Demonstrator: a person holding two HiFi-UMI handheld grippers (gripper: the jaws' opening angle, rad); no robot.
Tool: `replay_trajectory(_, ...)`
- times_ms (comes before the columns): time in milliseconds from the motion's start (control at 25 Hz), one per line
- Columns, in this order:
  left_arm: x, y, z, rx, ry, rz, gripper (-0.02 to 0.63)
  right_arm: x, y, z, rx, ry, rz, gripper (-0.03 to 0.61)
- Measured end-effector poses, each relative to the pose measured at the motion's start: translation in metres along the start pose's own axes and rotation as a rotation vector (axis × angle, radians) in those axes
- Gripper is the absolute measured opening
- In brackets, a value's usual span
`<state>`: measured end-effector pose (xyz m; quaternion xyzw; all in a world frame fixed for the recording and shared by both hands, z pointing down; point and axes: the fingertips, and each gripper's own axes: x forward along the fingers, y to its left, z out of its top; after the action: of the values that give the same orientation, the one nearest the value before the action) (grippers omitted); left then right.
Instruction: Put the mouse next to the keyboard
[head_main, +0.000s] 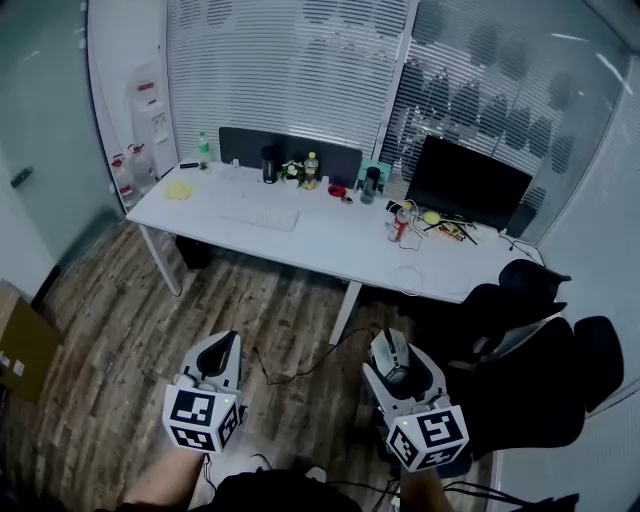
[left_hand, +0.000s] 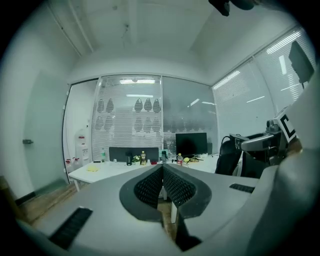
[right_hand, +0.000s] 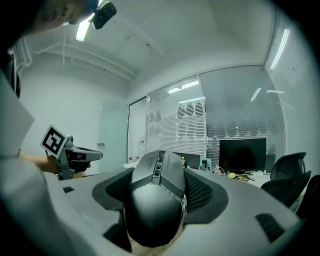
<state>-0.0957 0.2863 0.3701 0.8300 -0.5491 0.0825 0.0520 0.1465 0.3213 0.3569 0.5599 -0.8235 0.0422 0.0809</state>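
Mouse sits clamped in right gripper; left gripper closed empty; open floor before desk.

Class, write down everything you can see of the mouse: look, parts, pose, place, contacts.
The mouse is dark grey, angular, matt plastic by its look, with small buttons along its middle ridge. It sits roughly level, nose away, clamped at both sides by the textured pads of the right hand-held gripper, above the wooden floor, short of the white desk.

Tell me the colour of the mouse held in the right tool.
The mouse is dark grey to black, clearest in the right gripper view.
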Motion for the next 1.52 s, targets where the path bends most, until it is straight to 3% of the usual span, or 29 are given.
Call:
replay_trajectory(720,-0.006,0.048,-0.004,-0.036,-0.023,-0.025,0.028,0.028,0.042,0.011,-0.003,-0.014,0.002,0.304)
replay_trajectory(880,-0.008,0.053,-0.003,0.013,-0.048,-0.08,0.028,0.037,0.058,0.012,-0.011,-0.014,-0.007,0.304)
replay_trajectory(1080,-0.008,0.06,-0.008,-0.028,-0.061,-0.159,0.028,0.047,0.075,0.011,-0.01,-0.011,-0.015,0.304)
replay_trajectory(1240,-0.009,0.073,-0.011,-0.021,-0.057,-0.138,0.028,0.058,0.081,0.011,-0.011,-0.004,-0.007,0.304)
replay_trajectory(1400,-0.004,0.085,-0.017,-0.105,-0.051,-0.149,0.028,0.075,0.082,0.013,-0.02,-0.019,0.019,0.304)
replay_trajectory(1520,0.003,0.093,-0.014,-0.072,-0.065,-0.121,0.028,0.095,0.08,0.015,-0.022,-0.027,0.044,0.305)
